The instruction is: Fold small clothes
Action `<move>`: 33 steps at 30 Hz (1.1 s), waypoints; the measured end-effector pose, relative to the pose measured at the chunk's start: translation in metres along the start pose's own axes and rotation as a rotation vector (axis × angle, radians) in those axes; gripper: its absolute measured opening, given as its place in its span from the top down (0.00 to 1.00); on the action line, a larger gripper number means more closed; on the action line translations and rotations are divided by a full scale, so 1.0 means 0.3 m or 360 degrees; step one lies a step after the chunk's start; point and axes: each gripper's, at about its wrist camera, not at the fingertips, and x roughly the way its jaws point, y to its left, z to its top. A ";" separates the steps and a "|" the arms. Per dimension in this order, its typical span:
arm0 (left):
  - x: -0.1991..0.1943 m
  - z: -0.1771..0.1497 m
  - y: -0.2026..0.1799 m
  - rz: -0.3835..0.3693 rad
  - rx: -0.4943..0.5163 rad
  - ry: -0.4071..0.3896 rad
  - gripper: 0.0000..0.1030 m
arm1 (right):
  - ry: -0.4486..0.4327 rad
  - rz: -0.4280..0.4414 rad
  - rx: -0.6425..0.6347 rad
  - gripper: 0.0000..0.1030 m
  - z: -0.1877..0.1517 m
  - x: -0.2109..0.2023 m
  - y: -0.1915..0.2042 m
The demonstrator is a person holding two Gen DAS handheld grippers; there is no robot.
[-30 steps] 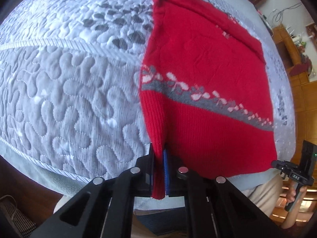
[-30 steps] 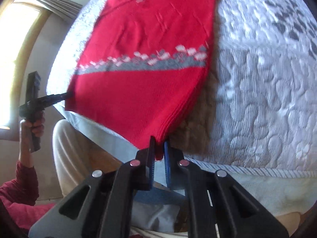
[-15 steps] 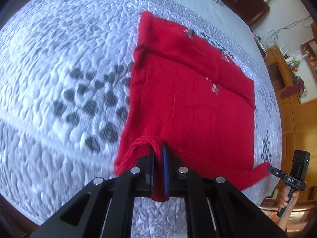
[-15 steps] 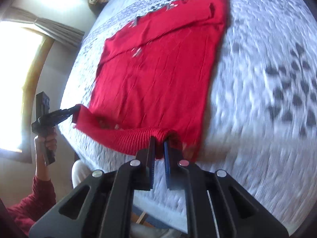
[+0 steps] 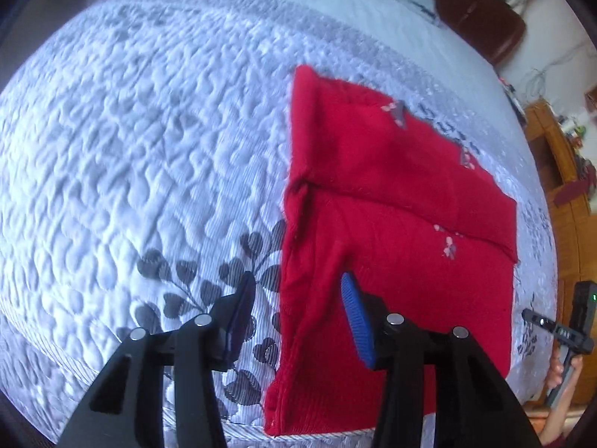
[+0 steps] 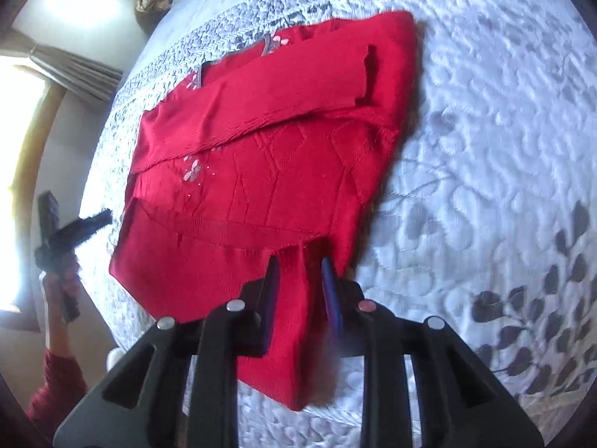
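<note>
The red sweater (image 5: 395, 231) lies folded on the quilted bedspread (image 5: 149, 149), toward the near edge of the bed, with its lower half doubled over the upper part so that the ribbed hem band crosses the garment's middle. A narrower panel, apparently the tucked sleeves, lies across the far end. The layers sit squarely over one another, which suggests the fold was carried to line up the edges rather than simply dropped.

The left gripper (image 5: 298, 317) is opening: its jaws stand apart over the left edge of the sweater, one blue pad over the bedspread and the other over the red knit, with only a loose ridge of cloth between them and nothing pinched. The right gripper (image 6: 300, 291) is opening too, though less far; a fold of the hem still stands up between its pads, and the pads no longer seem to press on it. Each gripper works one corner of the same edge, so the cloth goes down evenly across its width.

In the right wrist view the other gripper and the hand (image 6: 59, 265) holding it show at the left, beyond the sweater. This fold looks finished; a further fold may be needed for a compact bundle.
</note>
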 end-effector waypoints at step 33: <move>0.199 -0.022 -0.189 0.0065 0.0613 0.0138 0.84 | 0.0162 -0.0057 -0.0246 0.96 0.028 0.166 0.063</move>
